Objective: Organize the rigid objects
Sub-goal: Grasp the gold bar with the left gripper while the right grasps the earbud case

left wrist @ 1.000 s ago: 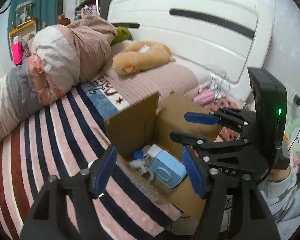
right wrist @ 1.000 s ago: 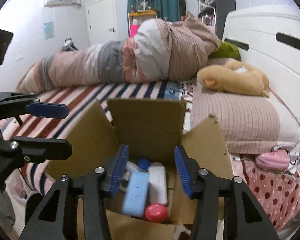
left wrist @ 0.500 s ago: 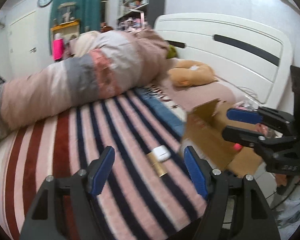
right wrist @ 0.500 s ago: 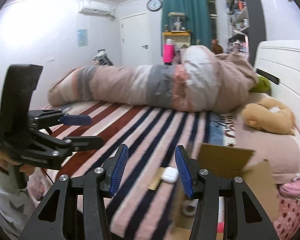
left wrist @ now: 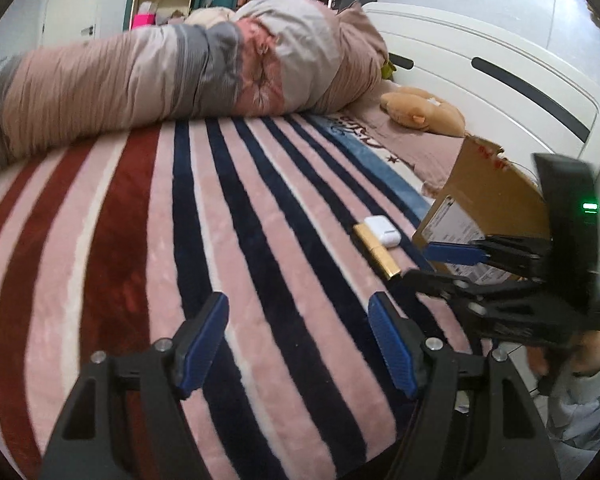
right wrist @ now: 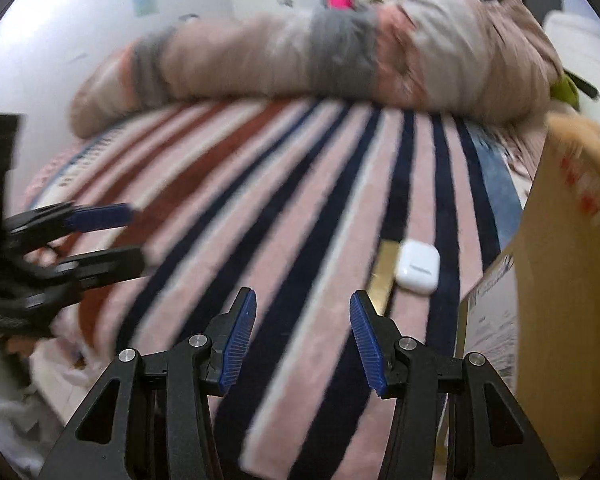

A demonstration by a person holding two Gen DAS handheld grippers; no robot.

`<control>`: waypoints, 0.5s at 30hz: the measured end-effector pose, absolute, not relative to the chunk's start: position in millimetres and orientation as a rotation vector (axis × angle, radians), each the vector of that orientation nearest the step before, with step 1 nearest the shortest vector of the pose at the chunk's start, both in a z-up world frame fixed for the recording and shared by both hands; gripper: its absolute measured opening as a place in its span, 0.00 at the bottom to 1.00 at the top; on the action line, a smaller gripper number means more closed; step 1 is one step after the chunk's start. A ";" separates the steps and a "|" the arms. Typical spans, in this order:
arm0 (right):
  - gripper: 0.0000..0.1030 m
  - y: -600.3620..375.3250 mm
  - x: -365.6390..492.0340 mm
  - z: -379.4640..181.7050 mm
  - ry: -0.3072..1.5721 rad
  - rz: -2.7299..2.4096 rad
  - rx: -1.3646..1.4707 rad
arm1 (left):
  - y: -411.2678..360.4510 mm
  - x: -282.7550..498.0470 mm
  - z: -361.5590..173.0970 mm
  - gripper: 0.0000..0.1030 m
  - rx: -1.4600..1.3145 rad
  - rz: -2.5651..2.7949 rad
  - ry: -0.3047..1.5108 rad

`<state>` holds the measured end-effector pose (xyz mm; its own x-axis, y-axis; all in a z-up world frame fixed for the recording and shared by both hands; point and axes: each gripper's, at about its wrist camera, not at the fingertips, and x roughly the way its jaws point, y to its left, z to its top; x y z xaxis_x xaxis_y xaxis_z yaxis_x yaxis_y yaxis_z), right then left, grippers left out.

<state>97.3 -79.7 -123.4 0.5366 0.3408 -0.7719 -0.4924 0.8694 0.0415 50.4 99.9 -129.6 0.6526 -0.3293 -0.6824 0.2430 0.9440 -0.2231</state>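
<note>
A white earbud case (left wrist: 382, 231) and a gold bar-shaped object (left wrist: 376, 250) lie side by side on the striped blanket, just left of a cardboard box (left wrist: 488, 204). In the right wrist view the case (right wrist: 417, 266) and the gold object (right wrist: 383, 276) sit ahead and to the right of my right gripper (right wrist: 302, 312), which is open and empty. My left gripper (left wrist: 300, 320) is open and empty above the blanket, nearer than the two objects. The right gripper (left wrist: 448, 264) also shows in the left wrist view beside the box.
A rolled duvet (left wrist: 172, 72) lies across the far side of the bed. A tan plush toy (left wrist: 424, 110) rests by the white headboard (left wrist: 500, 76). The box flap (right wrist: 572, 280) stands at the right. The bed edge runs along the near side.
Both grippers have swung left, away from the box interior, and now face the blanket. The white case and gold object have come into view and grown nearer.
</note>
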 end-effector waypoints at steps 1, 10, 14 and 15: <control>0.44 -81.1 105.5 -132.0 0.879 0.462 -0.191 | 100.3 52.8 -134.7 0.67 -0.125 -0.328 0.802; 0.14 -94.9 163.9 -191.2 0.938 0.337 -0.113 | 102.0 74.9 -164.4 0.67 -0.162 -0.327 0.839; 0.13 -86.9 155.5 -187.7 0.958 0.467 -0.021 | 104.6 80.9 -163.5 0.67 -0.175 -0.325 0.838; 0.13 -81.1 152.7 -187.4 0.964 0.514 -0.002 | 105.3 82.3 -163.4 0.67 -0.176 -0.321 0.840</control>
